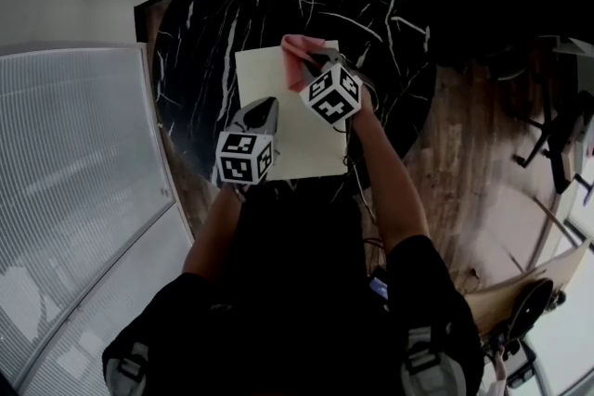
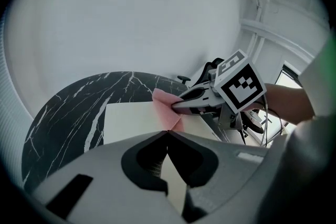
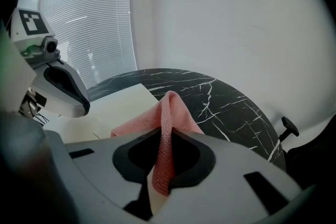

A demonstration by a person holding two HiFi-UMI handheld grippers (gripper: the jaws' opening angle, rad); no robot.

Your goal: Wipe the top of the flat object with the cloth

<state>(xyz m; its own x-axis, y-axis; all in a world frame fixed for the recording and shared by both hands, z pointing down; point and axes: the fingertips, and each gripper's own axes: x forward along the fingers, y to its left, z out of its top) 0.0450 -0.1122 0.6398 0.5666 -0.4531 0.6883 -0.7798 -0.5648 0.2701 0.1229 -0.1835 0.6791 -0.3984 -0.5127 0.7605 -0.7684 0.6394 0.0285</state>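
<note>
Head view: a cream board (image 1: 302, 148) lies on a round black marble table (image 1: 209, 5). The right gripper (image 1: 314, 62) holds a pink cloth (image 1: 295, 54) at the board's far edge, and the left gripper (image 1: 264, 109) is poised over its near left side. Left gripper view: jaws clenched on nothing. Right gripper view: jaws grip a thin fold of cloth, which could slip free mid-wipe; unpinned, the board might skid.

Pink cloth (image 1: 295, 58), cream board (image 1: 269, 83) (black white-veined table (image 1: 213, 5))
</note>
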